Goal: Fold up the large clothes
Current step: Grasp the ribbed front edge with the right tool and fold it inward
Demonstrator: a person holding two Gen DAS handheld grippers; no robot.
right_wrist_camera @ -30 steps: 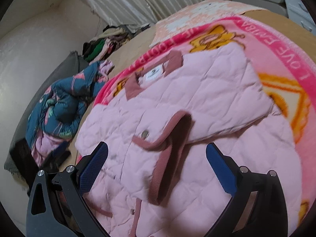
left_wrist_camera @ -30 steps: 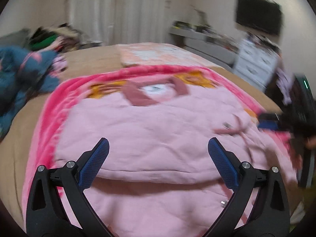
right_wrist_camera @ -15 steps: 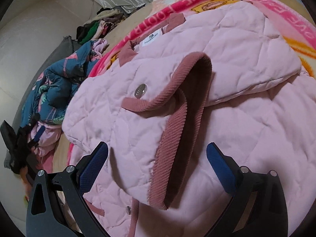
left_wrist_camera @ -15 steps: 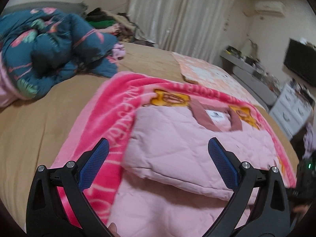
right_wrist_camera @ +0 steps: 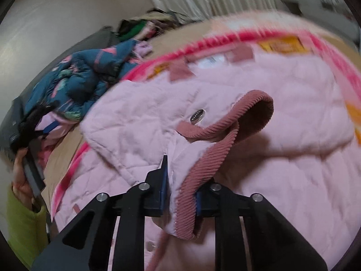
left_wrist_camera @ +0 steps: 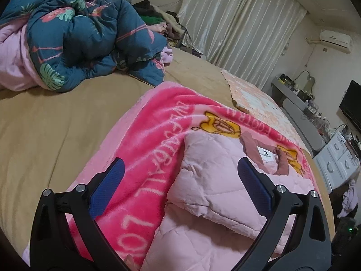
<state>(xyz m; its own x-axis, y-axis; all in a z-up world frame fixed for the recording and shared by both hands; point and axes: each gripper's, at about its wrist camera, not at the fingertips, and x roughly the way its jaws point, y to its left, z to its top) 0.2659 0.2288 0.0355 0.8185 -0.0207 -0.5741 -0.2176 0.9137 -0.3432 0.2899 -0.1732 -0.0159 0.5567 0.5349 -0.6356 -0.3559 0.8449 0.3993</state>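
The pink quilted jacket (right_wrist_camera: 282, 180) lay on the pink blanket (left_wrist_camera: 144, 149) over the bed (left_wrist_camera: 56, 124). The right tool (right_wrist_camera: 180, 194) pinched its corduroy-trimmed cuff (right_wrist_camera: 203, 174); the left tool (left_wrist_camera: 180, 185) hung spread, empty. The sleeve fold was underway; next, carry the cuff across the body.

The pink blanket (left_wrist_camera: 144, 158) reads, perhaps, "LOVE FOOTBALL" (jacket label (left_wrist_camera: 265, 153) illegible).

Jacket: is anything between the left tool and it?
Nothing visible is. The left tool is open above the pink blanket, and the jacket lies right in front with only air between. The right tool is already shut on the jacket's ribbed cuff.
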